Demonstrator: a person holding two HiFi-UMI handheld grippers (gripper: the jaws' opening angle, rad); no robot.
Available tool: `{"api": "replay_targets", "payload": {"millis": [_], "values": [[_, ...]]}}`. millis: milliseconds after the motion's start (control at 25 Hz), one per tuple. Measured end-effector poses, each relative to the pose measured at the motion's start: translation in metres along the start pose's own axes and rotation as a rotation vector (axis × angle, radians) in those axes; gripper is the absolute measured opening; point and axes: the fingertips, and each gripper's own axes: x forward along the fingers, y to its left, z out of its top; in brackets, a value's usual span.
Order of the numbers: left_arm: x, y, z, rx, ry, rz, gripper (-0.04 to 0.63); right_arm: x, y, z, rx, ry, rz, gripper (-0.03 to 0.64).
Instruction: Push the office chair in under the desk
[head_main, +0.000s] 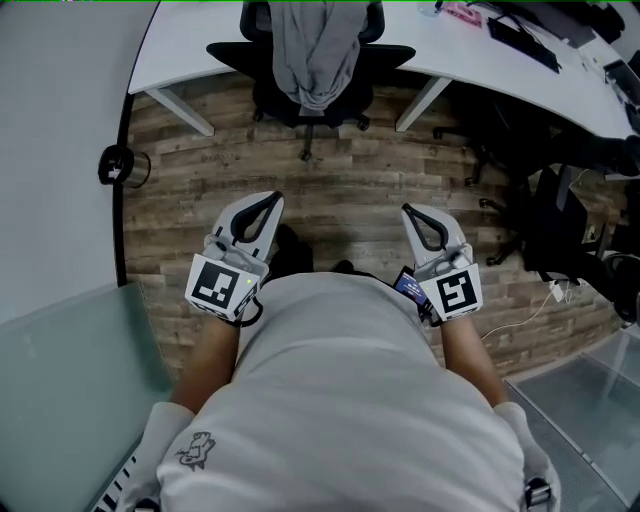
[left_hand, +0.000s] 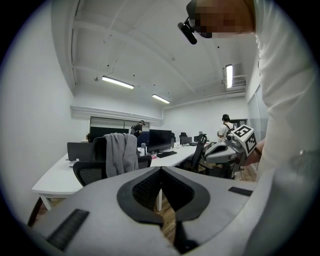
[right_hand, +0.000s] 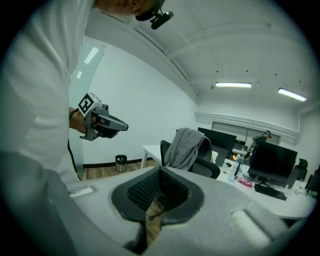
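Observation:
The black office chair (head_main: 300, 100) stands at the top of the head view, its seat in under the white desk (head_main: 185, 45), with a grey garment (head_main: 315, 45) draped over its back. Both grippers hover over the wood floor close to my body, well short of the chair. My left gripper (head_main: 271, 200) is shut and empty, and my right gripper (head_main: 410, 212) is shut and empty too. The left gripper view looks past its closed jaws at the chair (left_hand: 95, 170) and garment (left_hand: 121, 152). The right gripper view shows the chair (right_hand: 200, 160) ahead.
A small black bin (head_main: 118, 165) sits by the left wall. Another black chair (head_main: 555, 225) and a white cable (head_main: 530, 310) lie at the right. A glass panel (head_main: 70, 370) stands at the lower left. Monitors and people are farther along the desk row (left_hand: 160, 140).

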Motion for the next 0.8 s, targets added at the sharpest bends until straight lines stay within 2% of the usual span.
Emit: {"api": "replay_targets", "payload": {"millis": [120,280,600,800], "values": [[-0.004,-0.030,-0.002,0.026,-0.001,0.007,-0.002,-0.024,0.006,-0.010,0.009,-0.005,0.019,0.003],[-0.014,-0.058,-0.002,0.020,-0.013,0.032,-0.002,-0.051,0.015,-0.015,0.013,-0.011,0.029,0.003],[-0.021,-0.096,-0.005,0.033,-0.030,0.021,-0.002,-0.086,0.027,-0.020,0.006,-0.029,0.028,0.003],[-0.028,-0.103,-0.004,0.043,-0.033,0.019,-0.002,-0.095,0.033,-0.018,0.019,-0.033,0.023,0.003]]}}
